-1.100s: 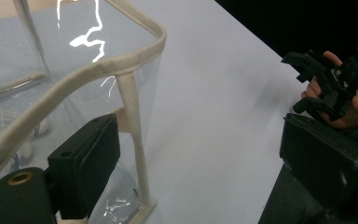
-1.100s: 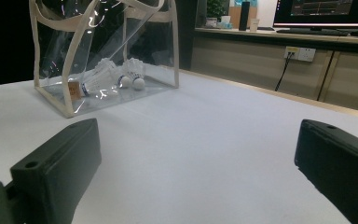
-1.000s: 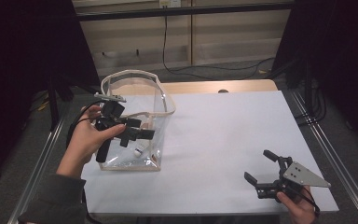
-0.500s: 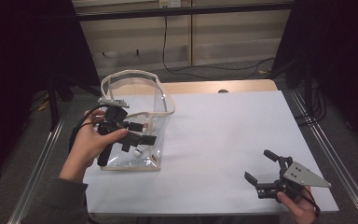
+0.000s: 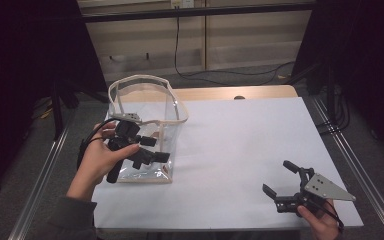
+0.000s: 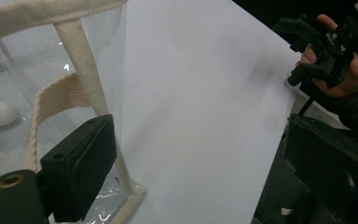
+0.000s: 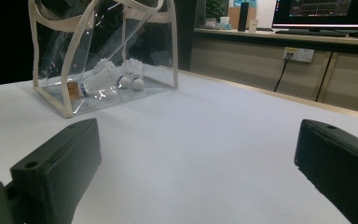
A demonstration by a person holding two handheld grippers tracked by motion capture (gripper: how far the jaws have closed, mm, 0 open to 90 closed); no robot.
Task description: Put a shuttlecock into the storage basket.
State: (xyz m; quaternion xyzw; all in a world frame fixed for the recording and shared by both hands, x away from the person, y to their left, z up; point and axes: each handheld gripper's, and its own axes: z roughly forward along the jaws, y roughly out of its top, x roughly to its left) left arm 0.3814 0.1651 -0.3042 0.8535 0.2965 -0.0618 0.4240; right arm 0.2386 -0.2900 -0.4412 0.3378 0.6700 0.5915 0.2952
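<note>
Inside one clear bag (image 7: 103, 56) lie two shuttlecocks (image 7: 129, 74).

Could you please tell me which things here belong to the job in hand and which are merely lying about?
In the job: clear bag; shuttlecocks inside it; left gripper, open beside the bag; right gripper, open, apart.

Lying about: white table sheet; wall socket; monitor.

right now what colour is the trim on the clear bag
Cream trim on the clear bag, seen best in the right gripper view.
</note>
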